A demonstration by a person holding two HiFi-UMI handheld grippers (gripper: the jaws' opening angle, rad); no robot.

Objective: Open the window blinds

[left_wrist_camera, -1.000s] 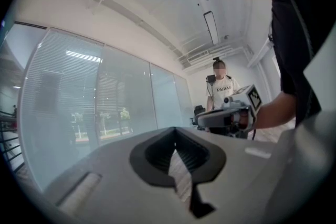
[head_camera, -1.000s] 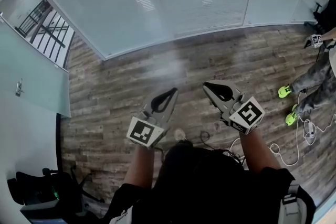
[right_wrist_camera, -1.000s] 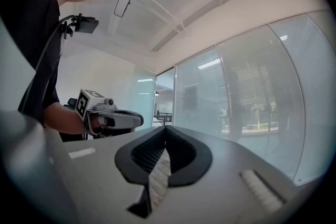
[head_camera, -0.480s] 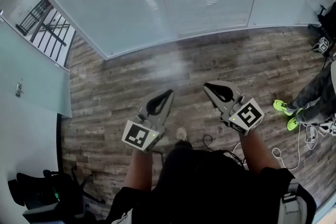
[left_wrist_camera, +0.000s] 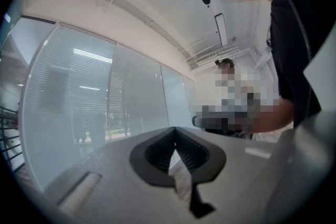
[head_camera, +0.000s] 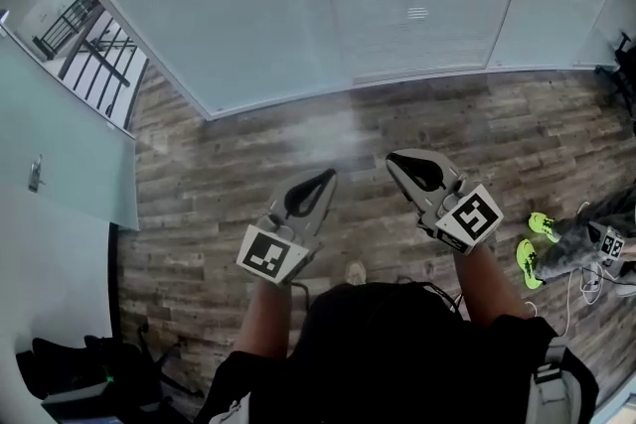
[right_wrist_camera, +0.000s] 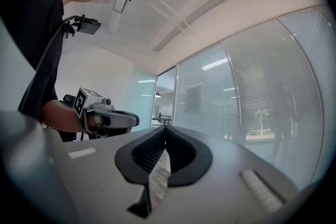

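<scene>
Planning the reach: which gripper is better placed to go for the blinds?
Right, marginally: right gripper sits slightly nearer the blinds than left gripper. Both shut, empty; no pull cord visible.

Wood-plank floor [head_camera: 229, 184], white cables [head_camera: 588, 285]

The slatted window blinds [head_camera: 298, 5] spanned the far wall, with the wood-plank floor [head_camera: 229, 184] between them and the person. The left gripper [head_camera: 326, 176] and right gripper [head_camera: 395, 160] were side by side over that floor, well apart from the blinds. A frosted glass door [head_camera: 60, 154] stood at the left, another person's legs [head_camera: 571, 248] at the right.
</scene>
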